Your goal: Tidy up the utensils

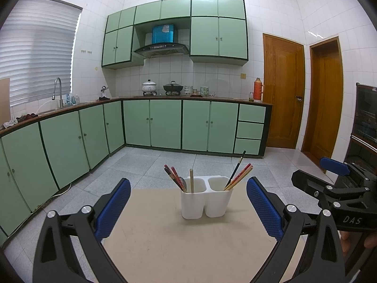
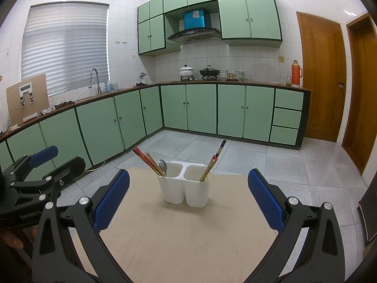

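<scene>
With both the left gripper (image 1: 188,208) and the right gripper (image 2: 188,199) held back with jaws spread and empty, the white two-compartment holder (image 1: 206,200) stands at the table's (image 2: 179,243) far edge already holding chopsticks (image 2: 147,161) and a spoon (image 2: 162,165), so any remaining sorting apparently requires reaching forward.

We cannot see the lower ends of the chopsticks (image 1: 238,179) and spoon (image 2: 162,166), hidden inside the white holder (image 1: 205,200). The table (image 2: 183,235) is cut off at 6 o'clock behind the gripper frames.
</scene>
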`<state>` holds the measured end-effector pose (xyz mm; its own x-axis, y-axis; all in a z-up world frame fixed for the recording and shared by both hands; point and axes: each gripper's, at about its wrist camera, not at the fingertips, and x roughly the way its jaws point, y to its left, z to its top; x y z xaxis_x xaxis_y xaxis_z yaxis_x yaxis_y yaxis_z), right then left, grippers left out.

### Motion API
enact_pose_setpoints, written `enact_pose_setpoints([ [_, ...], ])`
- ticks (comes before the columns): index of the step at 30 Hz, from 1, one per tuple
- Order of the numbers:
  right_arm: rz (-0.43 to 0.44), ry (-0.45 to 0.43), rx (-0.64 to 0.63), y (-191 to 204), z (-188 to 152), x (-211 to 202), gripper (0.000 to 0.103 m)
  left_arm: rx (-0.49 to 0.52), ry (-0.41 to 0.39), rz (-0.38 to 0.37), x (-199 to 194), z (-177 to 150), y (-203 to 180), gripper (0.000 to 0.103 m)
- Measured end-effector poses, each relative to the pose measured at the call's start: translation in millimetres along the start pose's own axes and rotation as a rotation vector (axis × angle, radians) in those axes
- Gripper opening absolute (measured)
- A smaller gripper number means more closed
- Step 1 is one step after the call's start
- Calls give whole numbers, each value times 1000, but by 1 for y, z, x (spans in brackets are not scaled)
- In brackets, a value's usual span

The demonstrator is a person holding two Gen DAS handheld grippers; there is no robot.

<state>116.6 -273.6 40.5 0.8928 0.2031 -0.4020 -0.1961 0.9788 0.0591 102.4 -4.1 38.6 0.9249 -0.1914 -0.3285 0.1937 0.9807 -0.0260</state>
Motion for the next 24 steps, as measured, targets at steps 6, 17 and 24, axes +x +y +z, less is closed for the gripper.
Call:
enact_pose_setpoints([
  [6, -3, 4, 1, -1, -1, 1, 98, -5, 0, -1, 0, -4, 3, 97],
  [17, -5, 7, 6, -3, -5, 1, 98, -6, 5, 8, -1, -6, 3, 97],
  [24, -7, 9, 9, -5, -6, 1, 98, -6, 12, 8, 0, -6, 1, 97],
])
